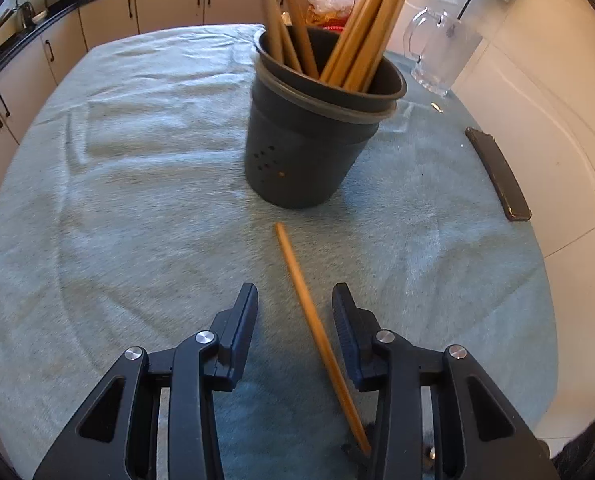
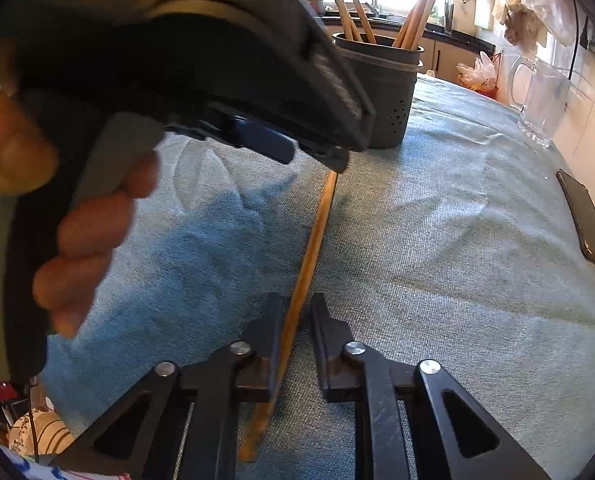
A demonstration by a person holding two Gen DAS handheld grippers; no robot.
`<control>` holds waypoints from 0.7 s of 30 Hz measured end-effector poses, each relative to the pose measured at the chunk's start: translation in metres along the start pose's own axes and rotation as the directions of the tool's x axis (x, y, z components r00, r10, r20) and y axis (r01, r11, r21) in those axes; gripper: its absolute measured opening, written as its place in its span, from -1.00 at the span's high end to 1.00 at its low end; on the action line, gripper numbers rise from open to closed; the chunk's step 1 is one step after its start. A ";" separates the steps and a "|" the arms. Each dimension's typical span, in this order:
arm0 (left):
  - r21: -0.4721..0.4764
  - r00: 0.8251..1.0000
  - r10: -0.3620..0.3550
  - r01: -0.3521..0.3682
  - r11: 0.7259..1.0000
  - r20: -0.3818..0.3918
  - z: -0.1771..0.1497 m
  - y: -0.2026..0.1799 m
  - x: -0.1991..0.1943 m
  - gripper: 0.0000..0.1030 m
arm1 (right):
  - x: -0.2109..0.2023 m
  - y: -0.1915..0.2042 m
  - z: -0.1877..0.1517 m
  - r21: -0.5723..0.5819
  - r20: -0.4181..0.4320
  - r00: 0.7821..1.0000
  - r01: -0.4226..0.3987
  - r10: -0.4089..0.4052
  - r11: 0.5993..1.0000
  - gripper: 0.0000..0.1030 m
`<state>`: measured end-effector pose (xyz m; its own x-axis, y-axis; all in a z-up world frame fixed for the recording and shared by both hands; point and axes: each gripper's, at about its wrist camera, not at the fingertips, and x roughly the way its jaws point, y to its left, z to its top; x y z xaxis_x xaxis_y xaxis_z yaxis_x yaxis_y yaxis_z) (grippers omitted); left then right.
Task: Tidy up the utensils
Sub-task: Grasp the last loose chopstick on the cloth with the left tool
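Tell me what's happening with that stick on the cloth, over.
Right tool shut on the loose chopstick. Left tool open astride its far end, pads clear. Chopstick holder ahead, already stocked. Nothing in the way.

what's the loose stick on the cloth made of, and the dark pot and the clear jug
Loose chopstick: looks like wood or bamboo, tan and matte, with a faint lengthwise grain. Dark pot: probably moulded plastic, dull grey-black, with small punched drain holes. Clear jug: see-through with bright glints and a thick handle, so glass or clear acrylic.
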<state>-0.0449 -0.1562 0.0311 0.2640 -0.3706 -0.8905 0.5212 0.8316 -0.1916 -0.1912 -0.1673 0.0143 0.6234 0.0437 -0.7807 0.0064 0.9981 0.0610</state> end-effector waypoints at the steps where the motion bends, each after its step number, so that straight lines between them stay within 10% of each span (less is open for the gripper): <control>1: -0.002 1.000 -0.002 0.002 1.000 -0.007 0.002 -0.001 0.003 0.28 | -0.001 -0.001 -0.001 -0.001 0.001 1.000 -0.004 0.004 1.000 0.77; 8: -0.026 1.000 -0.011 0.010 1.000 -0.027 0.007 -0.001 0.017 0.32 | -0.008 0.001 -0.010 -0.011 -0.002 0.999 -0.035 0.035 0.999 0.80; 12: -0.016 1.000 -0.005 0.004 1.000 -0.031 0.005 0.003 0.017 0.83 | -0.013 -0.006 -0.013 -0.013 -0.012 0.999 -0.047 0.047 0.999 0.79; 21: -0.095 0.996 -0.075 0.071 0.993 -0.042 0.006 0.018 0.014 0.85 | 0.000 0.003 0.001 -0.072 -0.021 1.000 -0.009 0.008 0.997 0.75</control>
<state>-0.0265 -0.1487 0.0173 0.1899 -0.4144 -0.8901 0.4594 0.8387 -0.2925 -0.1904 -0.1639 0.0157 0.6069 0.0526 -0.7931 -0.0556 0.9982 0.0236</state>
